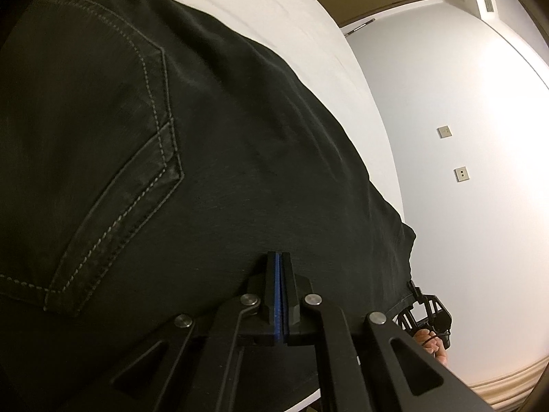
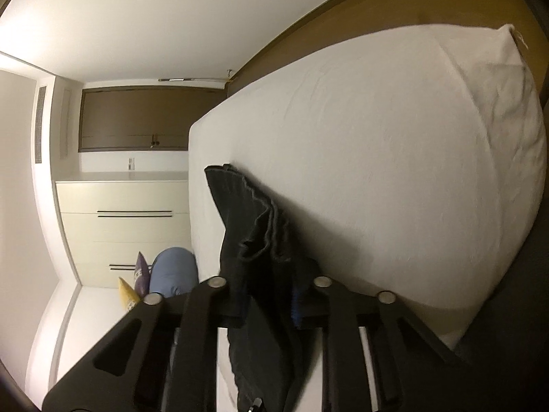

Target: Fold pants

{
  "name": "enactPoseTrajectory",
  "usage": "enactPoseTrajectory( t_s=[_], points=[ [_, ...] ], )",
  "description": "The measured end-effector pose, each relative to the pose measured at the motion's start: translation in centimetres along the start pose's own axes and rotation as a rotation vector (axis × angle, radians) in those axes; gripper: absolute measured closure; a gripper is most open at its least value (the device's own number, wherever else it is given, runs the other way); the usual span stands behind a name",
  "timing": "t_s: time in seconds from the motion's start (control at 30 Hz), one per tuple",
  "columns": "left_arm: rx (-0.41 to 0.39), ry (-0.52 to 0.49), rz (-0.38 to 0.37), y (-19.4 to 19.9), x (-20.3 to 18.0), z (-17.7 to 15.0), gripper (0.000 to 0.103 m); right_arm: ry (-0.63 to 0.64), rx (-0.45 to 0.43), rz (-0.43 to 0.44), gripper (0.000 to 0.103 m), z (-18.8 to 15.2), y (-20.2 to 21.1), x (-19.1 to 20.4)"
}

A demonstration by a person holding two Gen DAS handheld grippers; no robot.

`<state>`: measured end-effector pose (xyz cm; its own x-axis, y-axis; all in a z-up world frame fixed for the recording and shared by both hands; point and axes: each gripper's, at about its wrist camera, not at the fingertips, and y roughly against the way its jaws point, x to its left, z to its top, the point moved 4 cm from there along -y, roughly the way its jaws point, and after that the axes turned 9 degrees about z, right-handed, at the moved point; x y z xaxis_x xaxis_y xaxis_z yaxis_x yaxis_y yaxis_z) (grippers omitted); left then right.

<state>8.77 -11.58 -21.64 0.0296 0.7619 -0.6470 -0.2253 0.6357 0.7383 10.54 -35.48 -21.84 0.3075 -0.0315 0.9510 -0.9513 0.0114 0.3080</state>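
White bed [image 2: 394, 158] under both my cameras, black pants [image 1: 178, 158] spread along its near edge.

Bare sheet runs wide beyond the pants toward the pillow [image 2: 514, 86], so I see plenty of open room there; the mattress edge drops off just beside the cloth, with pale drawers [image 2: 123, 213] and a blue bundle [image 2: 173, 271] well apart on the floor side. My left gripper [image 1: 279, 257] angles down onto the seat fabric near the back pocket [image 1: 113, 158], its blue pads pressed together. Only this view catches the other gripper and a hand [image 1: 437, 345] at the far hem. My right gripper [image 2: 266, 285] is clamped on a bunched fold of leg cloth, which only the right view shows.
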Motion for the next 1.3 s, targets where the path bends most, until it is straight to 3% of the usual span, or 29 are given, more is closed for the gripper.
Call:
enactPoseTrajectory(
  t_s=[0.23,0.43,0.53,0.6,0.67,0.73,0.8,0.9,0.97,1.03,1.17,1.3],
  points=[
    [0.001,0.004,-0.009,0.4,0.6,0.1,0.099,0.09,-0.036,-0.082,0.094,-0.5,-0.2,1.2],
    [0.0,0.005,-0.013,0.6,0.8,0.1,0.099,0.399,0.026,-0.146,0.094,-4.0,-1.9,7.8],
    [0.002,0.01,-0.019,0.8,1.0,0.1,0.099,0.674,0.157,-0.166,0.094,-10.0,-4.4,12.0],
    [0.002,0.01,-0.018,0.8,1.0,0.0,0.099,0.933,0.289,-0.211,0.094,-16.4,-6.5,13.5],
    [0.005,0.011,-0.016,0.8,1.0,0.1,0.099,1.176,0.402,-0.328,0.094,-22.0,-8.6,12.1],
    [0.007,0.01,-0.004,0.9,0.8,0.2,0.099,1.27,0.474,-0.427,0.094,-24.6,-10.2,9.4],
    [0.003,-0.004,0.012,1.1,0.2,0.3,0.099,1.335,0.479,-0.485,0.094,-25.5,-10.6,7.8],
    [-0.005,-0.014,-0.016,1.3,-1.2,0.4,0.067,1.445,0.458,-0.502,0.094,-26.2,-10.4,7.1],
    [-0.016,-0.016,-0.037,1.3,-2.5,0.7,0.034,1.491,0.443,-0.508,0.094,-26.5,-10.2,7.1],
    [-0.016,-0.019,-0.045,1.1,-3.9,1.0,0.019,1.503,0.424,-0.503,0.094,-26.5,-9.7,7.3],
    [0.033,-0.012,-0.098,-0.2,-6.4,2.1,0.013,1.613,0.35,-0.465,0.094,-28.4,-7.5,9.0],
    [0.095,-0.057,-0.109,-1.8,-9.1,2.9,0.012,1.739,0.335,-0.439,0.094,-31.4,-5.3,10.1]
  ],
)
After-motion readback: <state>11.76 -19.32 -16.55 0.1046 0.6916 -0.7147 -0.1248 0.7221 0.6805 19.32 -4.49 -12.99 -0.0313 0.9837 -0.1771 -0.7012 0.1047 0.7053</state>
